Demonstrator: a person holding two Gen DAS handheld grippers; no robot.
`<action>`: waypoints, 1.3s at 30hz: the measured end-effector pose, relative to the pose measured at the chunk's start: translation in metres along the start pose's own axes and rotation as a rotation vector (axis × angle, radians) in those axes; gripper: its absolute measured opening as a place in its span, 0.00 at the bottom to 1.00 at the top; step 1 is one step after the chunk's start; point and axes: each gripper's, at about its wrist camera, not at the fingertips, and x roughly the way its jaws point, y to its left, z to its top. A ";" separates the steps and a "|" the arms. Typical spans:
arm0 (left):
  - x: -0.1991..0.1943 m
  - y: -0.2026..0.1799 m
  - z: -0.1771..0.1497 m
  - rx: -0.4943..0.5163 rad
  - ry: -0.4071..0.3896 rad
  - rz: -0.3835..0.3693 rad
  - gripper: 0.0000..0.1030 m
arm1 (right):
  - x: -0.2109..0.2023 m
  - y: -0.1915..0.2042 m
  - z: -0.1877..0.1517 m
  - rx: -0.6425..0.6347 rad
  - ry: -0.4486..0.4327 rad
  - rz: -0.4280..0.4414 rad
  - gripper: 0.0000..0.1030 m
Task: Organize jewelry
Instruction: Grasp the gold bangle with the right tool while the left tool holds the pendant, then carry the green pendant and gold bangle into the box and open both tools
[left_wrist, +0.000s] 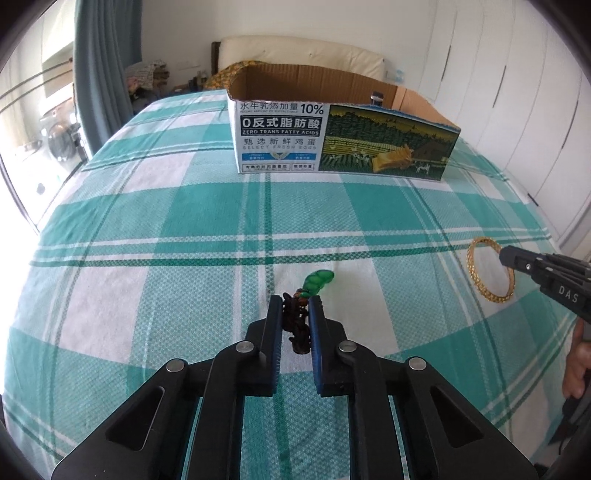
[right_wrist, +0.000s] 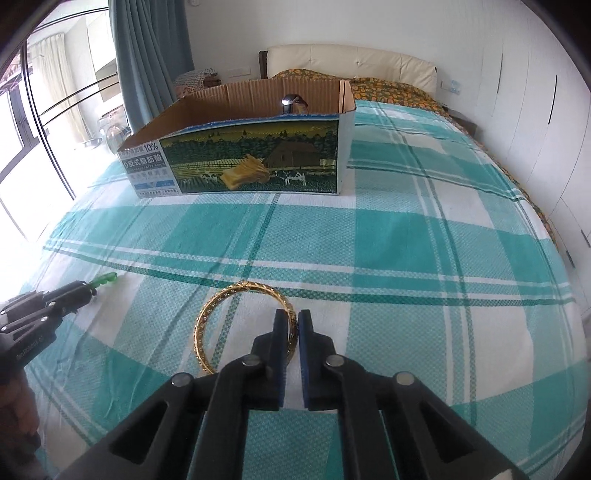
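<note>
Between right gripper (right_wrist: 294, 325) jaws: gold bangle (right_wrist: 236, 317) rim clamped, on bedspread; stiff, light, slippery, so grip across rim. Left gripper (left_wrist: 295, 314) closed on limp beaded piece (left_wrist: 297, 321); likely dangles. Box (left_wrist: 332, 140) ahead.

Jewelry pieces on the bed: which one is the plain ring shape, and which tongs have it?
The gold bangle, an open filigree hoop pinched at its rim by the right tongs. The other piece, a dark beaded strand with green beads, is held in the left tongs.
</note>
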 end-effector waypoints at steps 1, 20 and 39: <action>-0.005 0.001 0.001 -0.010 -0.008 -0.013 0.11 | -0.008 -0.002 0.000 0.013 -0.011 0.010 0.06; -0.077 -0.004 0.039 -0.068 -0.144 -0.137 0.11 | -0.059 -0.010 0.007 0.077 -0.081 0.115 0.06; -0.055 -0.003 0.183 -0.034 -0.226 -0.156 0.11 | -0.048 -0.011 0.156 0.041 -0.228 0.146 0.06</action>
